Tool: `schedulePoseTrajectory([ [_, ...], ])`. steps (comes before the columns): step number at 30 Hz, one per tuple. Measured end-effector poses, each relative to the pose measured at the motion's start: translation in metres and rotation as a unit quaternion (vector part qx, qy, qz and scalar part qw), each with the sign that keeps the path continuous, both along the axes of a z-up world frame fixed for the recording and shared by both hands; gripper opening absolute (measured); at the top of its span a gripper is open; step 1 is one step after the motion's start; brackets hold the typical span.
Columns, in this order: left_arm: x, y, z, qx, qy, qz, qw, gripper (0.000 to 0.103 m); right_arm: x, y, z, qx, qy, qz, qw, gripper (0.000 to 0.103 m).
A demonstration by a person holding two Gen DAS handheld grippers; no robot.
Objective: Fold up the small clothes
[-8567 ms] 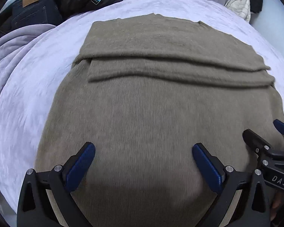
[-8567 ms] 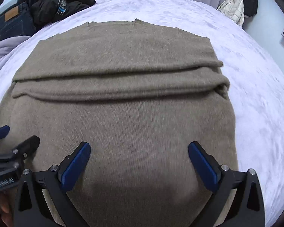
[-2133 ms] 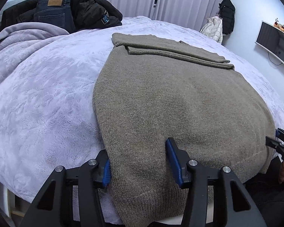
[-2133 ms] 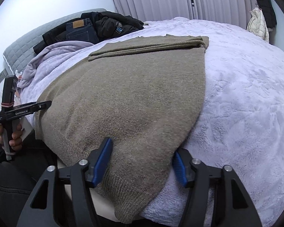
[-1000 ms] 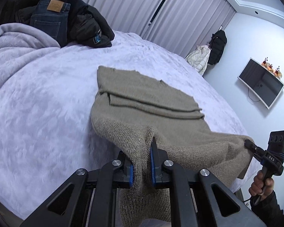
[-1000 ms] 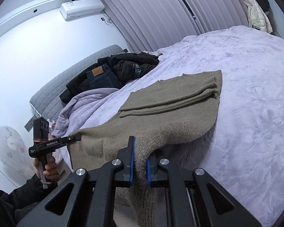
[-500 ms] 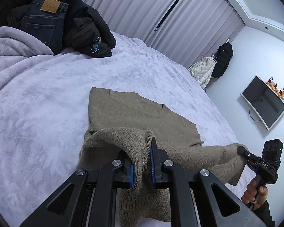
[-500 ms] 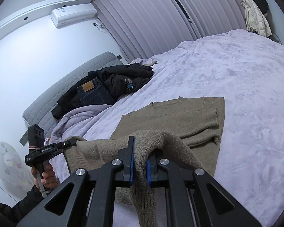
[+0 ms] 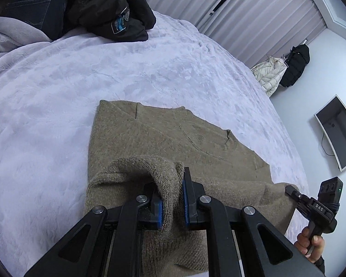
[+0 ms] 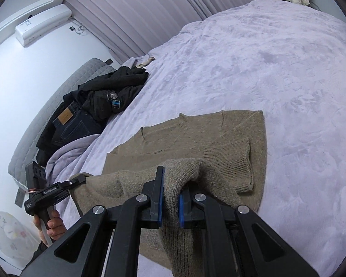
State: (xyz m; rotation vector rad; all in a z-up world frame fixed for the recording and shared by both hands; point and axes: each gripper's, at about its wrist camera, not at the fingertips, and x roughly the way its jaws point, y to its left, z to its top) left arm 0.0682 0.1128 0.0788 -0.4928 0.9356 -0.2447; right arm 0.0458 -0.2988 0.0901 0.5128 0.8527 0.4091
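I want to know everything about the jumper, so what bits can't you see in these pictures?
- Hem of the brown sweater: in the left wrist view, the left gripper and its arms cover it; the bottom edge cuts it off.
- Same hem in the right wrist view: behind the right gripper.
- Lower sweater body: under the lifted fold, both views.
- Label on the jeans: too small to read.

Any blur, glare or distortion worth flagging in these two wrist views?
Left wrist: sharp throughout, strong fisheye bending of the bed, dark vignette at the corners, soft even light, no glare. Right wrist: equally sharp, curtains bowed by the lens; sweater knit clearly resolved.
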Motion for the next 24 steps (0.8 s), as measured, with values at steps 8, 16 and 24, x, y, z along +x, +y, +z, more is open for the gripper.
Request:
schedulePoseTrajectory([
  [8,0.009,0.022,-0.03,-0.059,0.038,0.037,0.9969,0.081,0.034,-0.002,-0.04,-0.047,0.086,-0.013,0.995,0.015],
  [16,-0.055,0.042,-0.003,-0.034,0.019,0.015,0.9991,0.081,-0.038,0.002,0.029,-0.146,-0.039,-0.036,0.988,0.09],
  [24,-0.068,-0.004,-0.033,-0.044,0.051,-0.03,0.9973,0.081,-0.06,0.026,-0.015,-0.11,0.018,0.035,0.993,0.068],
])
